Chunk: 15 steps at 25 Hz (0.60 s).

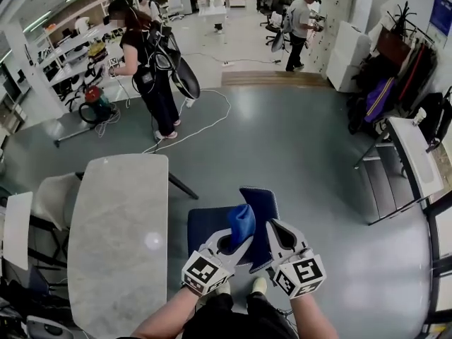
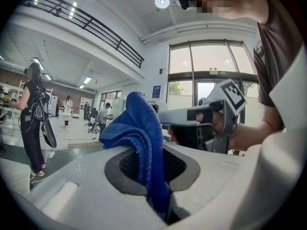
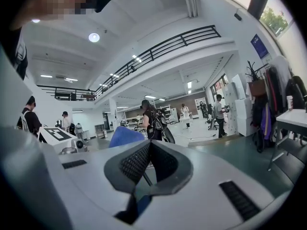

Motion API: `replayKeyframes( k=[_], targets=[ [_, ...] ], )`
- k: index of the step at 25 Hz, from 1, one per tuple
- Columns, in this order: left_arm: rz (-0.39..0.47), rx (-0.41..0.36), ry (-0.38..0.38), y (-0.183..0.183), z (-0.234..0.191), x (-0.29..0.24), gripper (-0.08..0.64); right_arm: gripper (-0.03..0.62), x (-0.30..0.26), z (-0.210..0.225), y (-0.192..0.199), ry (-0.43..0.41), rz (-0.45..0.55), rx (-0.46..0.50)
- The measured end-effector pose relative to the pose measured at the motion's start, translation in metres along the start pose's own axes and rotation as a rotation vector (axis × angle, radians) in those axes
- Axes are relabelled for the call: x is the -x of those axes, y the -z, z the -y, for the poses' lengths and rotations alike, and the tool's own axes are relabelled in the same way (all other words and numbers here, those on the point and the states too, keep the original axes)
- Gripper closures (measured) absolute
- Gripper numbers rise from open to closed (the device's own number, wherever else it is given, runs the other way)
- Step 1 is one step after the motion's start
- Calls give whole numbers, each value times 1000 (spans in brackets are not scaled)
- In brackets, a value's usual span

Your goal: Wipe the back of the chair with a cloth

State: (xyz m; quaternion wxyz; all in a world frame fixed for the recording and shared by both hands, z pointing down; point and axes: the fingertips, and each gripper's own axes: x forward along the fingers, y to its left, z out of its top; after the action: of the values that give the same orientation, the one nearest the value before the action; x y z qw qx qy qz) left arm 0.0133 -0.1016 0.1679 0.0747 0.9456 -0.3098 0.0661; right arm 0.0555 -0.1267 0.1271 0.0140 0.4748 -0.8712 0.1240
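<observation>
In the head view we see the left gripper (image 1: 236, 244) pinching a blue cloth (image 1: 242, 221), which bunches up above its tips. The cloth sits against the near side of the chair (image 1: 263, 202), a dark blue one whose back rises just beside the cloth and whose seat spreads out to the left. The right gripper (image 1: 274, 228) lies against the right side of that back, with its tips over the top edge. A grey table (image 1: 116, 224) stands to the left of the chair. A person with a bag (image 1: 152, 69) stands well apart on the floor beyond.

The left gripper view gives us what the head view cannot: the jaws of the left gripper (image 2: 153, 153) are clamped on the cloth (image 2: 136, 128). The cloth runs down between the dark pads and folds over above them. This view also shows the right gripper (image 2: 177, 121) from the side, just beyond the cloth, held in a hand (image 2: 249, 134).

In the right gripper view, the right gripper (image 3: 149, 150) has its jaws together at the tips with nothing between them. Through the gap lower down we see floor and a patch of blue. We cannot tell whether that blue is the chair. A brighter blue shape (image 3: 125, 137) shows just past the jaws on the left, either cloth or chair back. The left gripper (image 3: 60, 140) shows at the left edge. Only this view shows the coat rack (image 3: 276, 99) hung with clothes on the right.
</observation>
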Motion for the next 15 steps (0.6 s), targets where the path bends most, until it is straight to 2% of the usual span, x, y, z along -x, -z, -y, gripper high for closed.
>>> replayKeyframes(
  k=[8, 15],
  targets=[
    [56, -3, -48, -52, 8, 11, 505, 578, 8, -11, -40, -62, 32, 32],
    [77, -20, -70, -66, 4, 13, 505, 578, 2, -19, -60, -101, 54, 64]
  ],
)
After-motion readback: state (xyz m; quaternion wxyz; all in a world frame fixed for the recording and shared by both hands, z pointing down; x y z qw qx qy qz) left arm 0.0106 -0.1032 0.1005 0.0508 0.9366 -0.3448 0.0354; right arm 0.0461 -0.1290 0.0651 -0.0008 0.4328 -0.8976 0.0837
